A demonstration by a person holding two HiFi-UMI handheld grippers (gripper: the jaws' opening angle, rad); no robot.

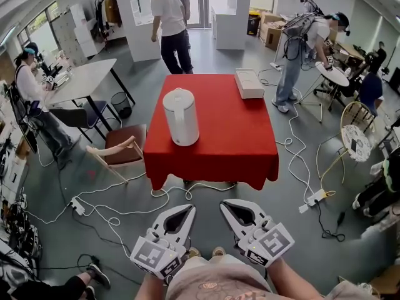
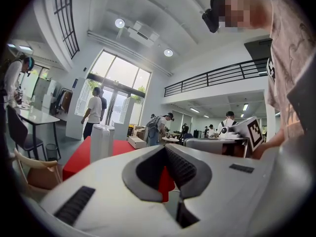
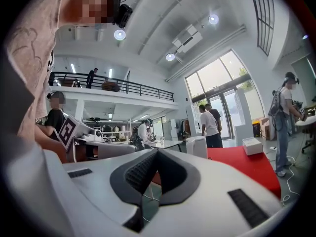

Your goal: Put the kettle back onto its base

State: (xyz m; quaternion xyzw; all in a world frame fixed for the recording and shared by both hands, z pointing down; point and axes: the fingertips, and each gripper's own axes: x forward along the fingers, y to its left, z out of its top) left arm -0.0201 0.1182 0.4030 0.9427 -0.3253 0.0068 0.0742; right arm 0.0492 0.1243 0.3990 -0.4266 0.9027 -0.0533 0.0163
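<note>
The kettle (image 1: 180, 117) stands upright on the left part of the red table (image 1: 237, 136), well apart from the white box (image 1: 249, 83) that lies at the far right corner. I cannot see from here whether a base is under the kettle: its foot looks only a little wider than its body, and no separate base shows anywhere on the cloth. Both tools are low and close to the person's body, well away from the table. The left gripper (image 1: 189, 209) has its jaws brought together at the tips with nothing between them, and the right gripper (image 1: 225, 204) is the same, closed and empty. Both gripper views look over the jaws toward the table and show the kettle small and distant. I judge that this picture fits two stages. Either the kettle already sits on its base and the person stands back from it, or it stands on the cloth without its base and the person stands short of the table. The views do not settle which. Any work on the kettle would call for coming near the table, opening the jaws wide enough for the smooth round body or the handle, and keeping the kettle upright.
</note>
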